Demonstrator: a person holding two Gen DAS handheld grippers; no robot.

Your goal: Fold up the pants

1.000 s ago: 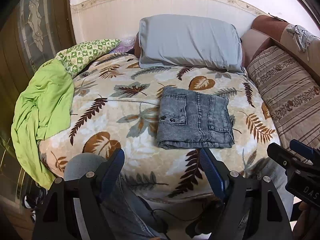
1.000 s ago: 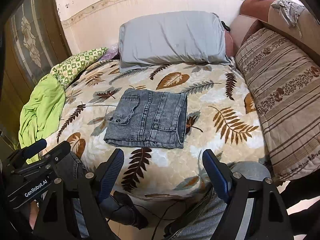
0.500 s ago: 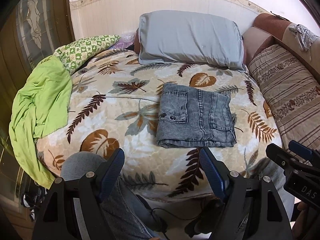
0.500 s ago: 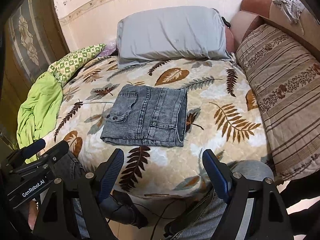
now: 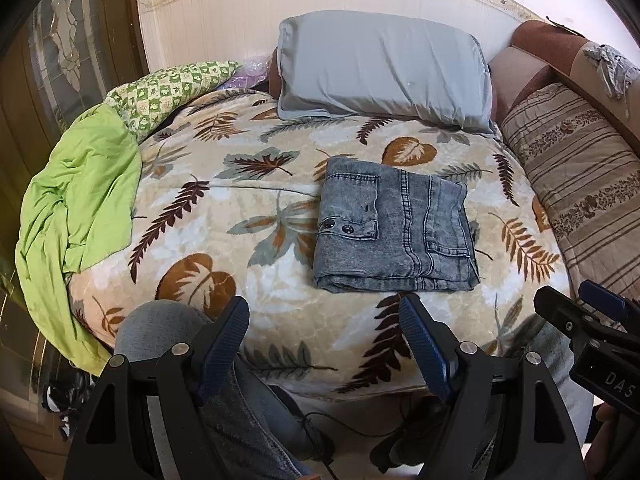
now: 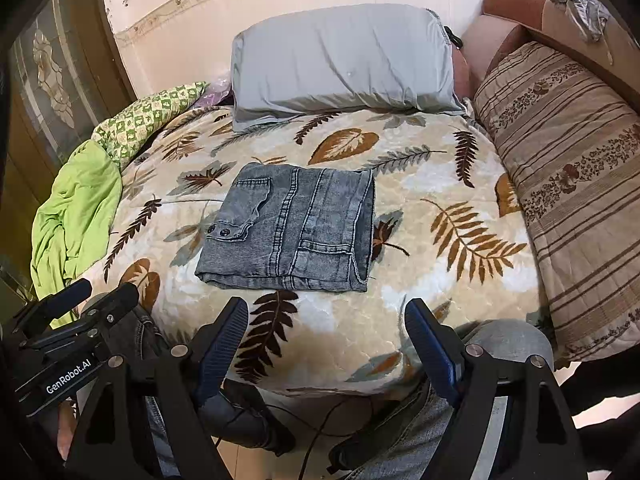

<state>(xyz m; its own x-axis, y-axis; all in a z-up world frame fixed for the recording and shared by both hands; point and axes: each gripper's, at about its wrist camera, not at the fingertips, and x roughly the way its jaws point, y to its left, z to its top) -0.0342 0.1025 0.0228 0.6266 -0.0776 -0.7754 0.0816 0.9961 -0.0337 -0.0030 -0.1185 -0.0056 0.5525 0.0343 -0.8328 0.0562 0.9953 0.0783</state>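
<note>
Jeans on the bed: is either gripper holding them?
No: the folded jeans lie alone on the bed, and both grippers' jaws stand open, short of them.

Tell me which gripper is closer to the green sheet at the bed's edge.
Left. The left gripper hovers open off the bed's near edge, toward the green sheet; the right gripper, also open, sits farther along, beyond the folded jeans.

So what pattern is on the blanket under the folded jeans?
Cream blanket with brown and grey-green leaf prints; clearest in the right wrist view.

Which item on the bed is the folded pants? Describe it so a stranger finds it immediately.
Start at the grey pillow at the head of the leaf-print blanket. Nearer the camera, mid-blanket, lies the folded pants. It is the only grey denim square, with two dark snap buttons on a pocket flap.
</note>
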